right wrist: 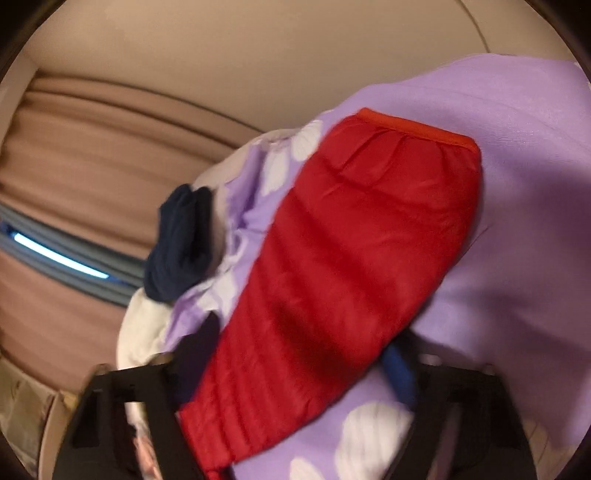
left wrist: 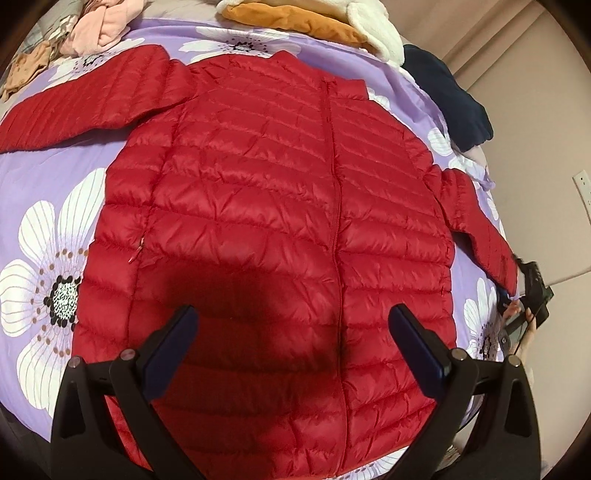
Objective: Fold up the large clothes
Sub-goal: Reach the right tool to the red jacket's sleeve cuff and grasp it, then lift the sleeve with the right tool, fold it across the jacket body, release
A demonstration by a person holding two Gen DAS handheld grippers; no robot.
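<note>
A red quilted puffer jacket (left wrist: 258,177) lies front up and zipped on the purple flowered bedspread (left wrist: 44,184), both sleeves spread out. My left gripper (left wrist: 293,314) hangs open over the jacket's lower front, its shadow on the fabric and nothing between its fingers. At the right edge of the left wrist view a hand holds the black right gripper by the right sleeve's cuff (left wrist: 506,273). In the blurred right wrist view that red sleeve (right wrist: 351,240) fills the gap of my right gripper (right wrist: 299,347). Both fingers touch its sides, and its orange-trimmed cuff (right wrist: 417,127) points away.
Other clothes are piled at the head of the bed: an orange garment (left wrist: 295,18), a white fleece (left wrist: 376,33), a navy garment (left wrist: 443,96) and pink clothes (left wrist: 99,26). The bed's right edge runs just past the sleeve, with a beige wall beyond.
</note>
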